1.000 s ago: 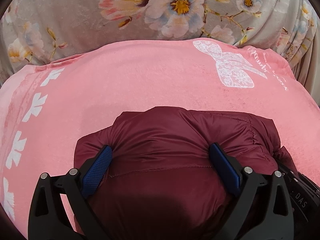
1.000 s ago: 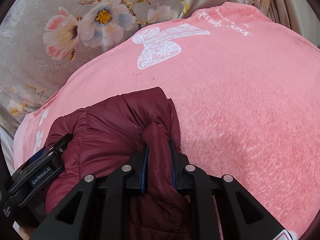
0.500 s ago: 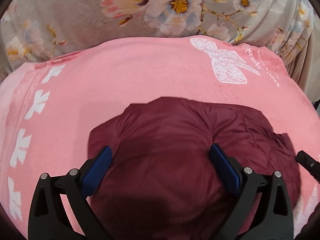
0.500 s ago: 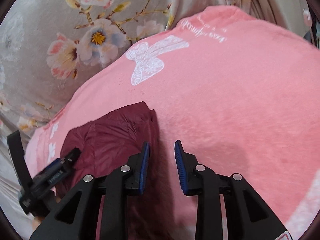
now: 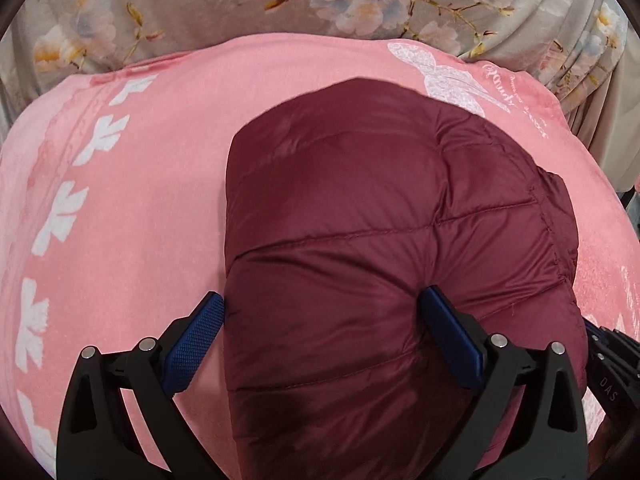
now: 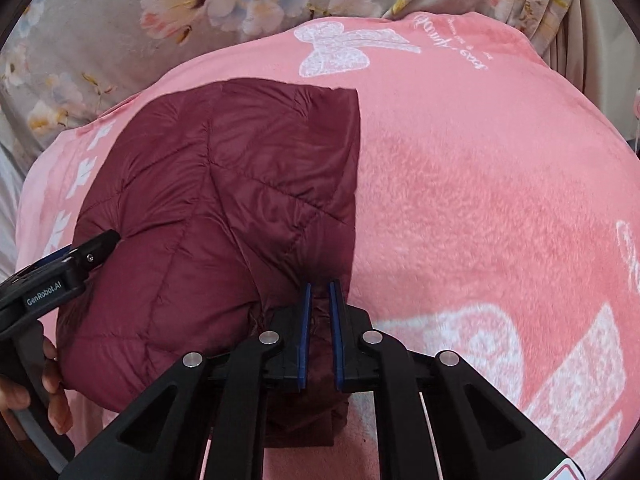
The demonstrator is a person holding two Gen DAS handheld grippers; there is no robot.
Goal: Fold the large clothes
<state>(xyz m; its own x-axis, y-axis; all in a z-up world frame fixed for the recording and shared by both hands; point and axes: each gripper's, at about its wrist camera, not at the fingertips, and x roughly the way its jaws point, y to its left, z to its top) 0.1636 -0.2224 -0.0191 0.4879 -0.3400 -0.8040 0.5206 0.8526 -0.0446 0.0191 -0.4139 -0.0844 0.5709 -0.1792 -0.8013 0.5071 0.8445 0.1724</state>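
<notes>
- Our folded maroon quilted puffer jacket [image 5: 360,240] lies on the pink fleece blanket with white butterfly prints [image 5: 140,208], which covers a grey floral bedspread [image 5: 200,4].
- Our left gripper [image 5: 320,320] is spread wide across the jacket's near edge.
- Our right gripper [image 6: 319,304] has just been closing and pinches a jacket fold.

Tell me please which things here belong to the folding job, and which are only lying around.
Part of the job:
- maroon puffer jacket
- right gripper, shut on a jacket fold after just closing
- left gripper, open, straddling the jacket

Only surroundings:
- pink blanket under the jacket
- floral fabric behind it
</notes>
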